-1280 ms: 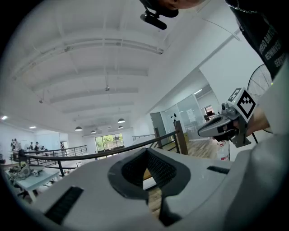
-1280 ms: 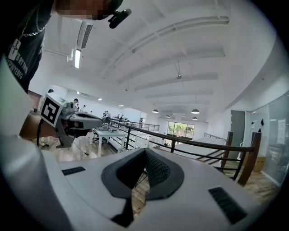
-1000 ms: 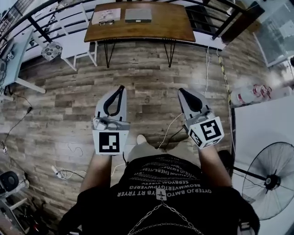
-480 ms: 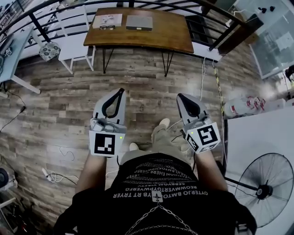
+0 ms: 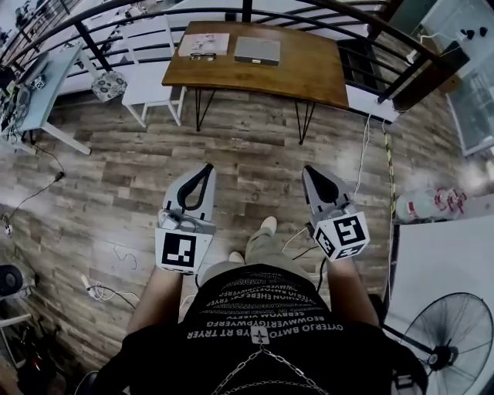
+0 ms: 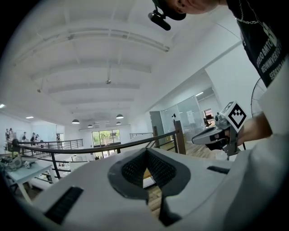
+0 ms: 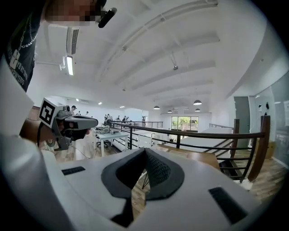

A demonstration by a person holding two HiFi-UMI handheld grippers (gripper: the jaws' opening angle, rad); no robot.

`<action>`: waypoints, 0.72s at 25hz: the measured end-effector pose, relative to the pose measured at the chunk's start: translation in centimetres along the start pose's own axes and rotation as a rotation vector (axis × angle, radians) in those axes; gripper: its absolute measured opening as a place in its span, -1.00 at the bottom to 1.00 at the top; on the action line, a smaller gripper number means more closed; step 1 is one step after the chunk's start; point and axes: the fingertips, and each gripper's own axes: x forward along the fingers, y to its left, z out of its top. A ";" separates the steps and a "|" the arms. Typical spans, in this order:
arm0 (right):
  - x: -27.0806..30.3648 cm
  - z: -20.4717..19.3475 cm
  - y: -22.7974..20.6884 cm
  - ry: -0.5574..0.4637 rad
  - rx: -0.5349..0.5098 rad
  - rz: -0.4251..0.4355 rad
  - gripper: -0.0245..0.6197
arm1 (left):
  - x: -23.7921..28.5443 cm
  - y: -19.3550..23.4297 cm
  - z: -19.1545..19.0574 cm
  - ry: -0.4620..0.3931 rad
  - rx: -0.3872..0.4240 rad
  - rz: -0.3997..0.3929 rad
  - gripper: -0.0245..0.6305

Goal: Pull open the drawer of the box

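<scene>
Grey and flat, the box (image 5: 257,50) lies on the far half of a brown wooden counter (image 5: 309,69), straight ahead of both pairs of jaws and well apart from them. At this range no drawer front can be made out. Just beside the box, toward the left jaws' side, a sheet of paper (image 5: 203,45) carries a pair of glasses. A dark railing (image 5: 247,11) runs behind the counter.

Planked wooden floor (image 5: 255,146) fills the stretch between the counter and the jaws. The left gripper (image 5: 205,168) is held low in front of the person; its jaws are closed tip to tip with nothing between them. The right gripper (image 5: 308,170) is level with it, its jaws likewise closed and empty. Both point toward the counter, with the person's shoe (image 5: 267,227) between and below them.

Beyond the left jaws stands a white chair (image 5: 150,73) beside the counter's end. Behind and outside the right jaws is a round fan (image 5: 455,347), and loose cables (image 5: 100,289) lie on the floor outside the left jaws.
</scene>
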 end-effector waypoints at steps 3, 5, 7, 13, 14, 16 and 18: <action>1.2 0.1 -1.5 -0.004 0.002 0.009 -0.93 | 1.8 0.4 0.0 0.017 -0.017 0.014 -0.91; 1.8 0.3 -2.5 -0.010 0.001 0.020 -0.93 | 3.0 0.3 0.0 0.024 -0.024 0.023 -0.91; 2.4 0.6 -3.3 -0.017 -0.005 0.035 -0.93 | 4.2 0.4 -0.2 0.030 -0.041 0.030 -0.91; 4.0 0.6 -6.2 -0.010 0.001 0.028 -0.93 | 8.2 0.4 -1.0 0.061 -0.036 0.011 -0.91; 4.3 0.5 -6.7 -0.008 0.000 0.027 -0.93 | 8.9 0.5 -1.1 0.061 -0.038 0.010 -0.91; 4.8 0.2 -7.6 -0.002 0.001 0.021 -0.93 | 10.2 0.5 -1.0 0.057 -0.043 0.006 -0.91; 5.3 -0.1 -8.3 0.007 0.005 0.015 -0.93 | 11.4 0.4 -0.8 0.048 -0.047 -0.005 -0.91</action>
